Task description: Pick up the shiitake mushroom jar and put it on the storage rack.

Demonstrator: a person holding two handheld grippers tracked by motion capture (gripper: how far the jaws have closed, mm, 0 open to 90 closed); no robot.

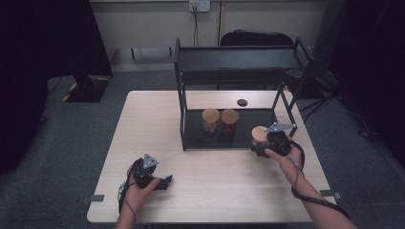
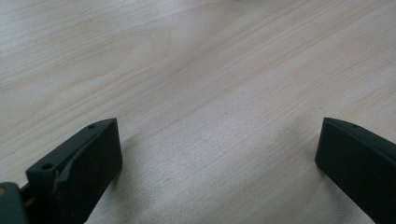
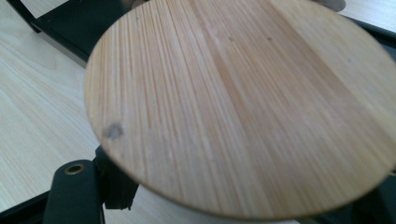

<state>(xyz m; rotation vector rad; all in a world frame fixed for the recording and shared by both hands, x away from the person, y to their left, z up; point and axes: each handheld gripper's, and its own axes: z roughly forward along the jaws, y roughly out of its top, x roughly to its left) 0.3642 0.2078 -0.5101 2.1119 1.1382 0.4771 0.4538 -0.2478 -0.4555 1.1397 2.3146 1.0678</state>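
Placing jar | right gripper pinches bamboo-lidded jar at rack shelf front edge, two jars beyond | left gripper spread, resting idle on table.

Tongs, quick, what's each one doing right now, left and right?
Left tongs: open, empty, over the table.
Right tongs: shut on a jar with a wooden lid, at the rack's lower shelf.

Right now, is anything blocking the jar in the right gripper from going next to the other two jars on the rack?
Nothing visible does. The right gripper holds the wooden-lidded jar at the rack's open front, and the bottom shelf beside the two jars looks bare.
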